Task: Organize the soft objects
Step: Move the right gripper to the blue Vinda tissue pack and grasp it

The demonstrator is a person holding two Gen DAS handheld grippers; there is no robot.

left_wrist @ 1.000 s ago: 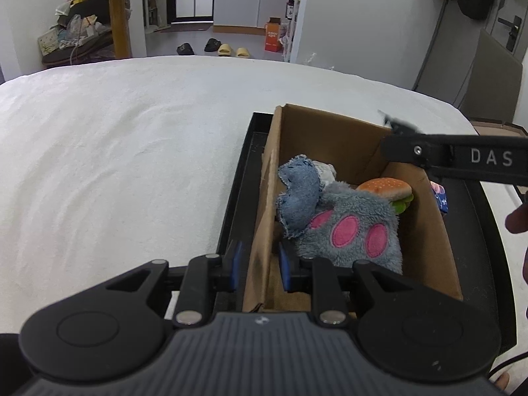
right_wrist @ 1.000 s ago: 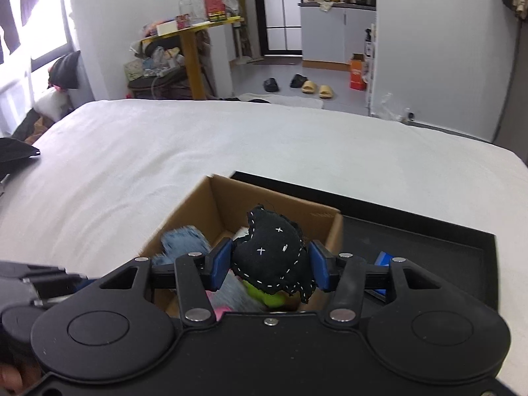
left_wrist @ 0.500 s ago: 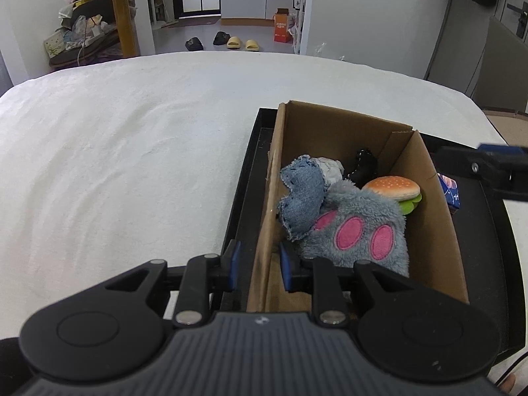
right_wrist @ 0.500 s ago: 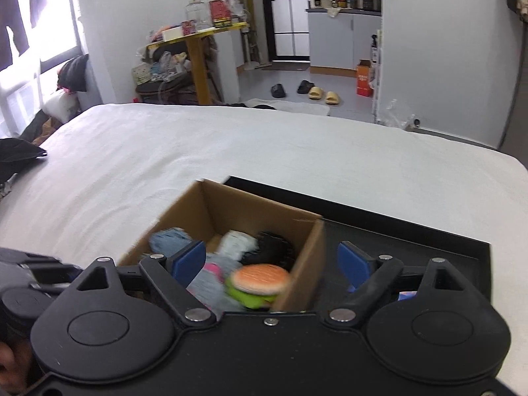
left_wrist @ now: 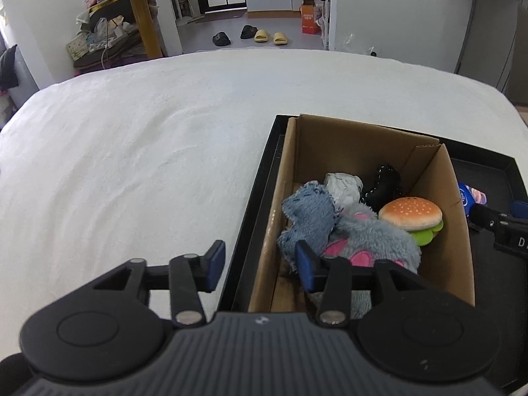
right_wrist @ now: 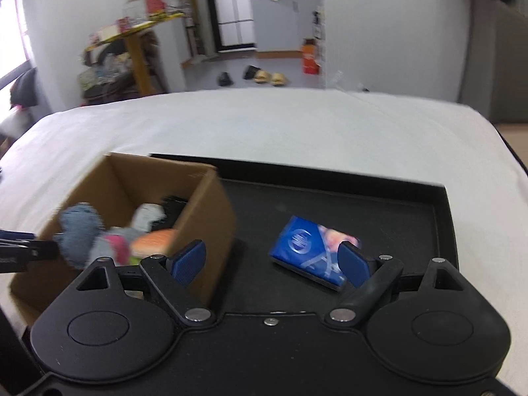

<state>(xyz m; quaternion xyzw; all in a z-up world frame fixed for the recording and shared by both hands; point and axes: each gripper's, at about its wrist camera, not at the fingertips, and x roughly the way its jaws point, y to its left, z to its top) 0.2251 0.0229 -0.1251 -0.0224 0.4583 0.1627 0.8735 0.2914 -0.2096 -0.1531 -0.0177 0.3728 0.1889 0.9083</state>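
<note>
A cardboard box [left_wrist: 452, 217] stands at the left end of a black tray [left_wrist: 257, 204] on a white bed. Inside it lie a denim scrap [left_wrist: 310, 214], a grey fluffy paw [left_wrist: 373, 234] with pink pads, a burger plush [left_wrist: 409, 213] and a black plush [left_wrist: 382, 184]. My left gripper [left_wrist: 260, 265] straddles the box's left wall; its jaws are opening and the pads stand off the cardboard. My right gripper [right_wrist: 270, 262] is open just above the tray [right_wrist: 396, 217], right of the box [right_wrist: 211, 204]. A blue tissue pack [right_wrist: 310, 250] lies by its right pad.
The white bed [left_wrist: 132, 148] spreads wide to the left of and beyond the tray. Past its far edge, the floor holds slippers [left_wrist: 267, 36], an orange carton [left_wrist: 308, 21] and a cluttered yellow table [left_wrist: 145, 6]. The right gripper's arm [left_wrist: 495, 227] reaches in over the tray's right part.
The right gripper opened and let the black plush fall into the box, then swung right and down over the tray. The left gripper let go of the box wall and widened.
</note>
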